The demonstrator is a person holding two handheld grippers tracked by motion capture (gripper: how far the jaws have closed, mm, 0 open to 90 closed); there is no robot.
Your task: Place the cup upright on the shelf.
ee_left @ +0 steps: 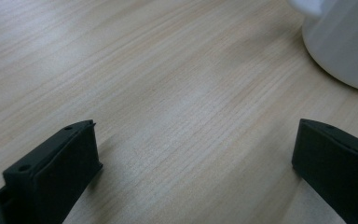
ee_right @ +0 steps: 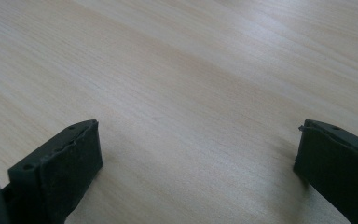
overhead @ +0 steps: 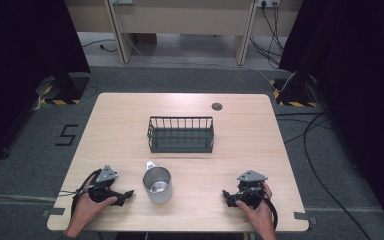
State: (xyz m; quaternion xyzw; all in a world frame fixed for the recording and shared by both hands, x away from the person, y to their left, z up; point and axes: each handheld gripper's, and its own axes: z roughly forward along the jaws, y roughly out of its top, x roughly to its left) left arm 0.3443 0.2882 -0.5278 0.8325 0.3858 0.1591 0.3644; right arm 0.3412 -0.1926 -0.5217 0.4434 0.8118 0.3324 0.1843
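Observation:
A shiny metal mug (overhead: 157, 184) stands upright near the table's front, its handle toward the far side. In the left gripper view its pale wall (ee_left: 345, 44) fills the top right corner. Behind it, at mid table, sits a dark wire basket (overhead: 180, 134) with nothing in it. My left gripper (overhead: 126, 195) rests low at the front left, jaws pointing right at the mug, open, nothing between them. My right gripper (overhead: 226, 197) lies at the front right, pointing left, open over bare wood. Both gripper views show the jaws wide apart above the tabletop.
The light wooden table (overhead: 240, 145) has a small dark round cap (overhead: 216, 106) near its far edge. Cables trail over the grey floor on the right. Dark curtains stand on both sides, and wooden furniture legs are at the back.

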